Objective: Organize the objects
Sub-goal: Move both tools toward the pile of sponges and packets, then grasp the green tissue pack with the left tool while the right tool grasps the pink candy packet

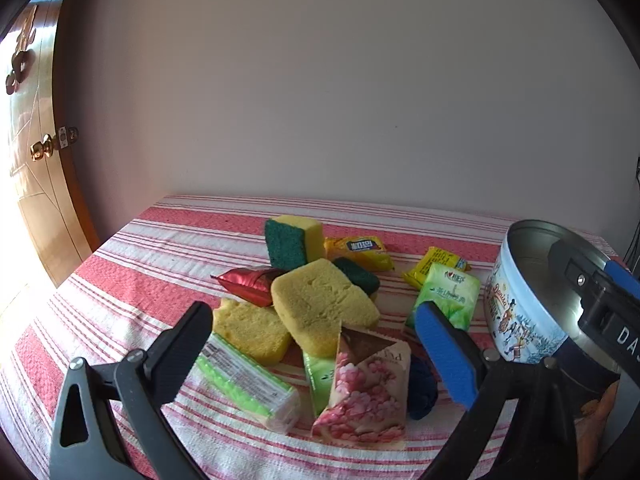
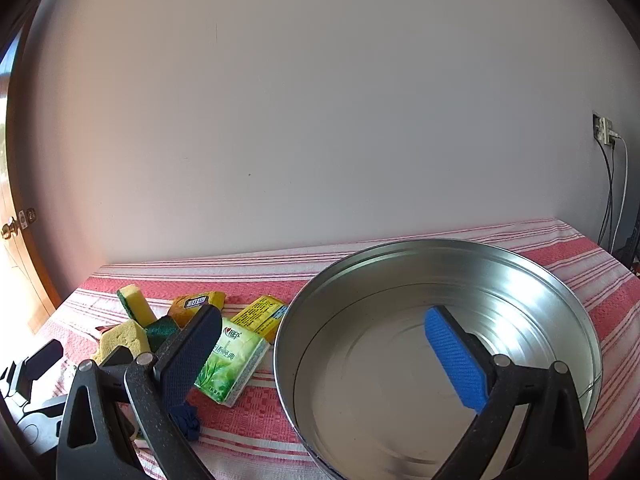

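Two hand-held grippers hover over a table covered with a red-and-white striped cloth. The left gripper is spread wide and empty above a heap of yellow sponges, a pink floral packet, a red foil packet and a clear-wrapped green bar. A green tissue pack lies just beside a round cookie tin, near two yellow packets and a dark blue cloth ball. The right gripper, also parted and holding nothing, straddles the tin's near wall, its blue-padded finger over the bare metal interior.
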Action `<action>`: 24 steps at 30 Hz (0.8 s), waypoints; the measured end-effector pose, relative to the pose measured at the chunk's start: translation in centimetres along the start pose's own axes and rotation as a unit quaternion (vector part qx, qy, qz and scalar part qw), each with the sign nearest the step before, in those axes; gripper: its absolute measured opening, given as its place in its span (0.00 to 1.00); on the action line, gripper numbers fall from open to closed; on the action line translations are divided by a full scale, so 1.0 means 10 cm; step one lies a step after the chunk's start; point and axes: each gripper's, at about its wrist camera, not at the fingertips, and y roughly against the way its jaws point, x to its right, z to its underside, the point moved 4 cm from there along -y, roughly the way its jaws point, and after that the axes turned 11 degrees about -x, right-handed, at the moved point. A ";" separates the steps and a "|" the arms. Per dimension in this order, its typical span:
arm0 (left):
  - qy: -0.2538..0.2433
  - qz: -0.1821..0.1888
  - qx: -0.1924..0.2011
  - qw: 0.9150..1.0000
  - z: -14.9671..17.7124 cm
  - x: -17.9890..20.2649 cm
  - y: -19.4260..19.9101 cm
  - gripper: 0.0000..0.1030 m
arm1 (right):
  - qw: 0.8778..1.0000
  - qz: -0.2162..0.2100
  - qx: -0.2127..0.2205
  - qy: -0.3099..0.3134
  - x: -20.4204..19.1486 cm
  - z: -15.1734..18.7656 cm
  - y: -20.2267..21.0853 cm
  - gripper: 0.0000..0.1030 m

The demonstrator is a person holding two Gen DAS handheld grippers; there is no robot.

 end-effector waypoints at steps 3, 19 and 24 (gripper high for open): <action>-0.006 -0.025 -0.013 1.000 0.07 -0.26 0.03 1.00 | 0.999 -0.034 -0.005 0.012 -0.08 0.05 0.04 0.99; 0.065 0.026 -0.091 0.993 0.12 -0.56 -0.19 1.00 | 0.987 -0.105 -0.038 0.114 -0.57 0.23 0.08 0.73; 0.070 0.000 -0.117 0.991 0.13 -0.52 -0.37 0.88 | 0.986 -0.107 -0.045 0.117 -0.60 0.25 0.02 0.73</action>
